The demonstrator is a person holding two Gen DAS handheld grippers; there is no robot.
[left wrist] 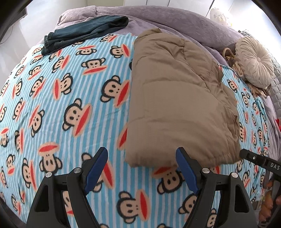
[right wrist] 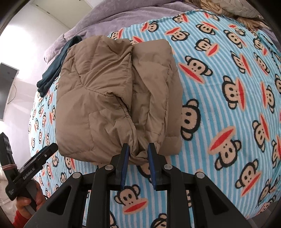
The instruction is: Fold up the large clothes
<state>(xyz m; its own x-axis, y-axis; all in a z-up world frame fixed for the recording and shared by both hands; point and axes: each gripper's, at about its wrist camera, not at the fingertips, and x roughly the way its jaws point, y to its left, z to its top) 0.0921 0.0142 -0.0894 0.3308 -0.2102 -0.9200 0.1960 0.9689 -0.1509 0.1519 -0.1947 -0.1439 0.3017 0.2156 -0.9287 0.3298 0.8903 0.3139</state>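
We are in a bedroom of a home. A bed (left wrist: 52, 108) fills both views, spread with a striped blue fleece blanket (left wrist: 70, 87) printed with cartoon monkey faces. Along its far edge we see a rumpled lilac duvet (left wrist: 158, 15), and at its far right corner a round pleated cream cushion (left wrist: 252, 61). Folded dark jeans (left wrist: 84, 29) lie near the bed's far left corner. Plain white walls (right wrist: 26, 31) rise behind the bed.
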